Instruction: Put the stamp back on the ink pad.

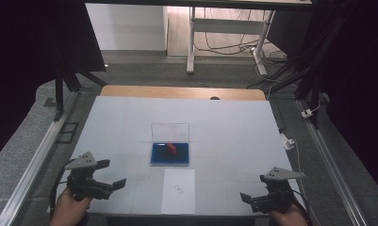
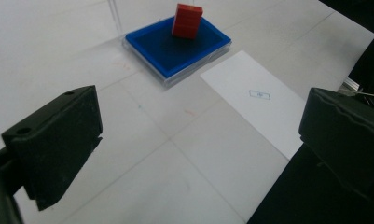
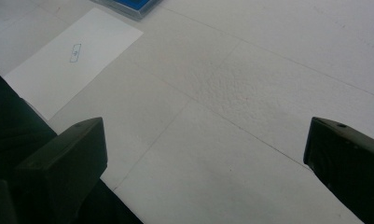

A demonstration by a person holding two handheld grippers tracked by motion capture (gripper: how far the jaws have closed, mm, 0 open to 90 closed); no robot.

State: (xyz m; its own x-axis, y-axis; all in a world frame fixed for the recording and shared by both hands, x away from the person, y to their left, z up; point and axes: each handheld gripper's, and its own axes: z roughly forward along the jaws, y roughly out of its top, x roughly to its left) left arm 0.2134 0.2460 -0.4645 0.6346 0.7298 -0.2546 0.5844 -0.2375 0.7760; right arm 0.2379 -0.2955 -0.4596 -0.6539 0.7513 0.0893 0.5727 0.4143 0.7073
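- Both hands sit low at the near edge of the tabletop (image 1: 130,122), one at each corner, nothing in either.
- The left gripper (image 1: 112,179) has its jaws spread wide and empty; its own view looks between them straight toward the middle of the table.
- The right gripper (image 1: 249,199) is likewise wide apart, with bare white surface between its jaws.
- The red block (image 1: 172,148) stands in the blue tray (image 1: 158,158), a shallow case with a clear lid (image 1: 170,131) propped upright along its far side.
- From the left gripper view the red block (image 2: 187,21) stands upright, long axis vertical, ahead and slightly right of the jaws, in the far part of the tray.
- It lies ahead and inward of both grippers; which hand is nearer I can't fairly call, it looks about even.
- A white paper sheet (image 1: 178,190) lies flat just this side of the tray, between the two grippers, with a small printed rectangle on it, too small to read.
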